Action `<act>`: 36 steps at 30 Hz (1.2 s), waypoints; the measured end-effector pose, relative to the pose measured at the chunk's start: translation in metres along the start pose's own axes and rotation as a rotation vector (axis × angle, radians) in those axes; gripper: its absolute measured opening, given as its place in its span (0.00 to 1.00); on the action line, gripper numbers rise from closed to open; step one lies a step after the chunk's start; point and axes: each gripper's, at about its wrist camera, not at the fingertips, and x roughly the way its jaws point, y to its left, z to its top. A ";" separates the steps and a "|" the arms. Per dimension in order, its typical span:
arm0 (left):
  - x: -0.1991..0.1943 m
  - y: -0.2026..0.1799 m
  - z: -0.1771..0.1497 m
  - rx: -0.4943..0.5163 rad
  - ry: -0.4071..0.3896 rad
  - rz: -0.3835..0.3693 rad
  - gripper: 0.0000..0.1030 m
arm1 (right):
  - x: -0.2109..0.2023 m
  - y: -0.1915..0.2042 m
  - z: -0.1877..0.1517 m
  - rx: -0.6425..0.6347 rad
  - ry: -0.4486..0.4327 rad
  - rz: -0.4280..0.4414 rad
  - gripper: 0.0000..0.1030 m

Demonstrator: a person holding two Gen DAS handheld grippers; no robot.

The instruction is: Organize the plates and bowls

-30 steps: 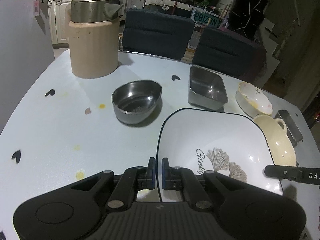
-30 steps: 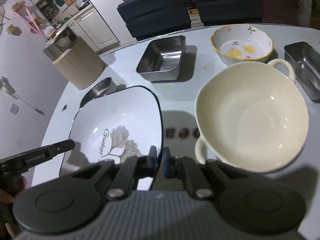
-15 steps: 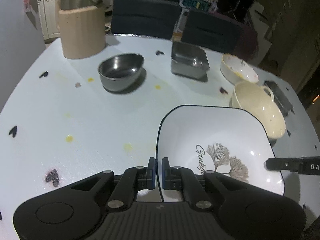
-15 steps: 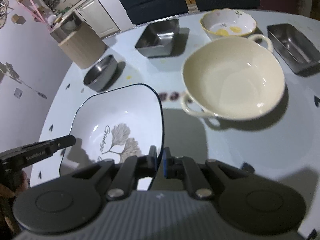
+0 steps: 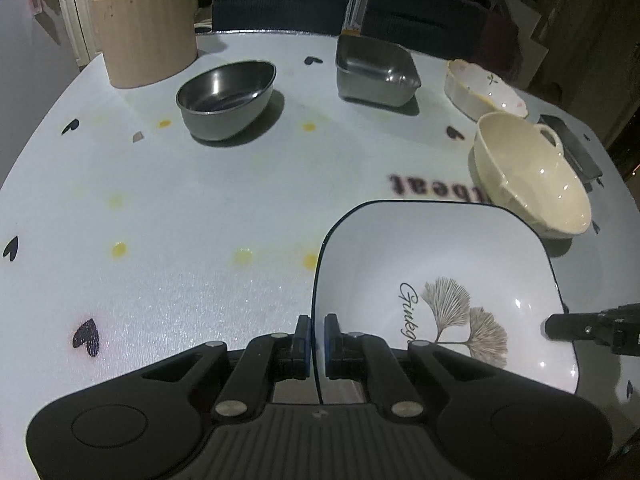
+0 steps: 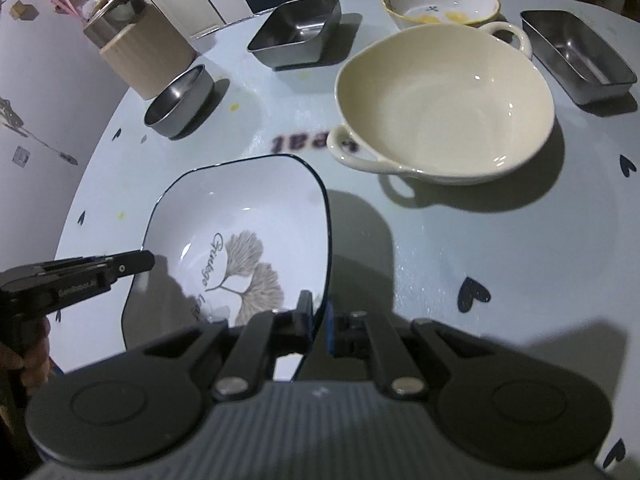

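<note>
**Left wrist view: square plate carried by both rims**

Left wrist view shows the left gripper pinching the near edge of the square plate, its dark rim running straight down between the two pressed pads. At the plate's far side, off to the right of this tool, the tip of the right gripper reaches onto the opposite rim, and its own camera confirms that its pads are likewise clamped on the thin edge. Gripping two opposite rims looks deliberate: a wide, shallow dish held by one edge alone would tip, so the load is shared and the plate sits roughly flat above the table.

Ahead and to the right of the left tool sits the cream two-handled bowl, close to the plate's far corner. Further ahead stand the round steel bowl, the square steel dish and the flowered bowl, spaced apart and unstacked, so the sorting appears to be at an early stage.
</note>
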 end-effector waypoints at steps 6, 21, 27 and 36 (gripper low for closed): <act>0.003 0.003 0.000 -0.003 0.012 0.008 0.06 | 0.005 0.003 -0.001 -0.010 0.020 -0.007 0.08; 0.006 -0.001 0.001 0.021 0.013 0.005 0.06 | 0.016 0.005 0.000 -0.001 0.033 -0.046 0.08; 0.006 -0.002 0.002 0.031 0.010 -0.001 0.05 | 0.021 0.006 -0.004 0.005 0.045 -0.069 0.09; 0.006 -0.002 0.003 0.039 0.012 -0.008 0.05 | 0.020 0.008 -0.007 0.008 0.041 -0.069 0.09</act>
